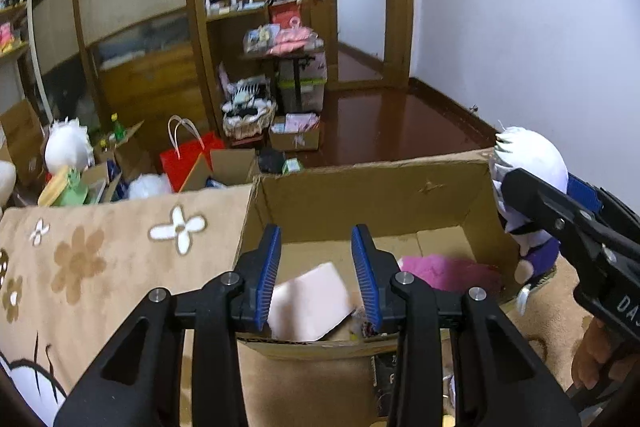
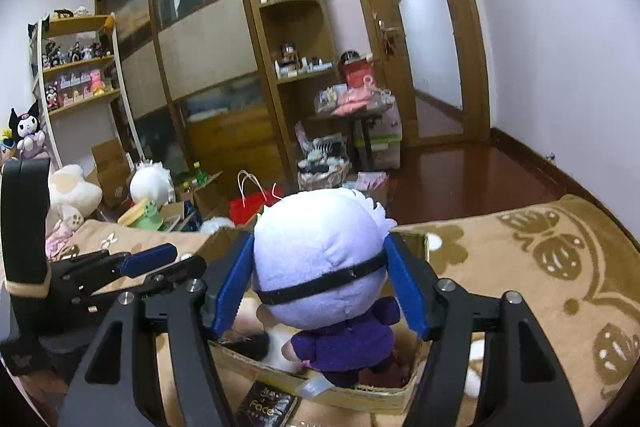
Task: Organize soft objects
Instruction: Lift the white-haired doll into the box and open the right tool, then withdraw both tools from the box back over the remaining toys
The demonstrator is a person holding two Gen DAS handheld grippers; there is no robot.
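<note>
A plush doll (image 2: 320,259) with a white head, black blindfold band and purple outfit is clamped by its head in my right gripper (image 2: 320,279), above the open cardboard box (image 2: 360,393). In the left wrist view the doll (image 1: 528,163) hangs at the box's right wall. My left gripper (image 1: 316,275) is open and empty over the near edge of the box (image 1: 360,183). Inside lie a pale pink flat item (image 1: 308,303) and a magenta soft item (image 1: 444,271).
The box sits on a tan flower-patterned blanket (image 1: 100,259). Beyond are a red bag (image 1: 188,159), more boxes, a white plush (image 1: 66,147), a wooden wardrobe, shelves and dark red floor (image 1: 400,123). A dark booklet (image 2: 268,407) lies before the box.
</note>
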